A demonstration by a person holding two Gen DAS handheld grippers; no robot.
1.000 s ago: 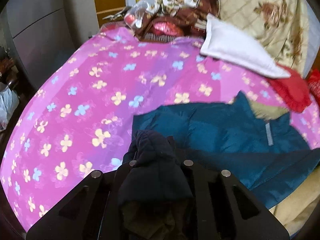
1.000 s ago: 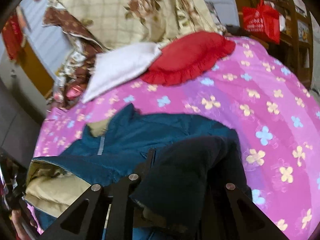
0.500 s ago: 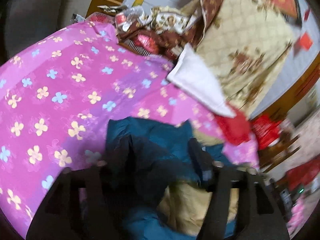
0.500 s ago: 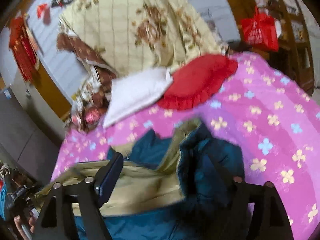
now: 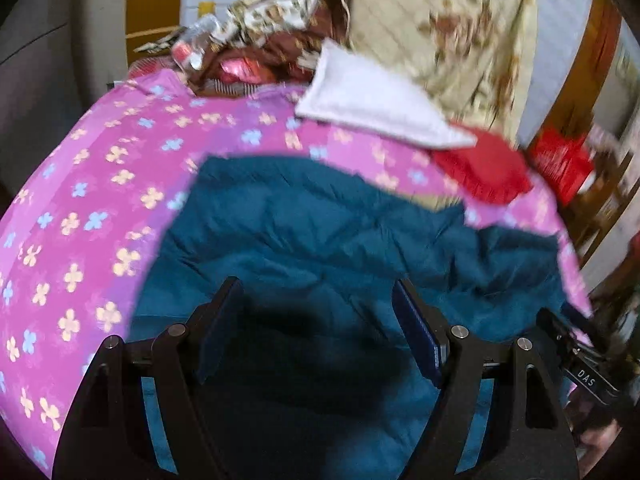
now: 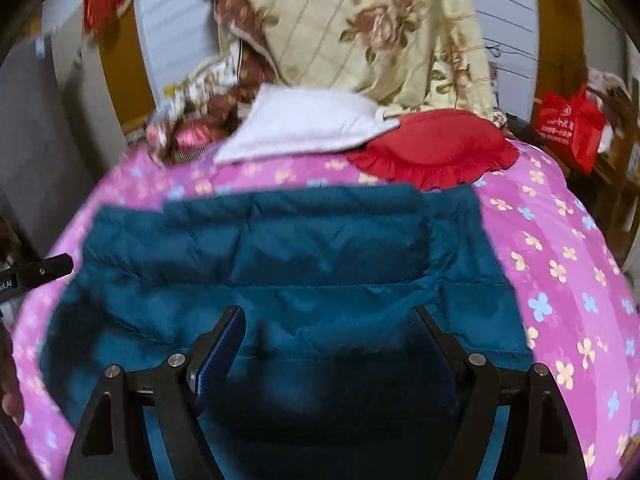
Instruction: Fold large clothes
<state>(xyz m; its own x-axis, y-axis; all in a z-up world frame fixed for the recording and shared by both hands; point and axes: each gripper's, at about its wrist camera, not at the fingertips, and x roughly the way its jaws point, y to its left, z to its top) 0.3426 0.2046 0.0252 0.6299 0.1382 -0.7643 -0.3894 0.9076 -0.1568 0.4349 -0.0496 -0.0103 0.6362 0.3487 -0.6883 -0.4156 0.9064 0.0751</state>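
A teal padded jacket (image 5: 320,220) lies spread flat on the pink flowered bed sheet (image 5: 100,200). In the left wrist view my left gripper (image 5: 316,292) hovers over the jacket's near part. Its jaws are opening and stand wide, with only jacket fabric below them and nothing pressed between the pads. In the right wrist view the same jacket (image 6: 300,248) fills the middle. My right gripper (image 6: 328,316) is open above its near edge, holding nothing. A dark shadowed patch lies on the cloth between each pair of fingers.
A white pillow (image 6: 304,128), a red frilled cushion (image 6: 432,148) and a cream floral quilt (image 6: 360,28) are piled at the bed's far end. A red bag (image 6: 568,124) hangs on furniture at the right. Bare sheet (image 6: 560,260) shows to the jacket's right.
Both grippers were shut on dark folds of the jacket a second ago. They have let go and opened wide. The jacket now lies flat and both hands have drawn back.
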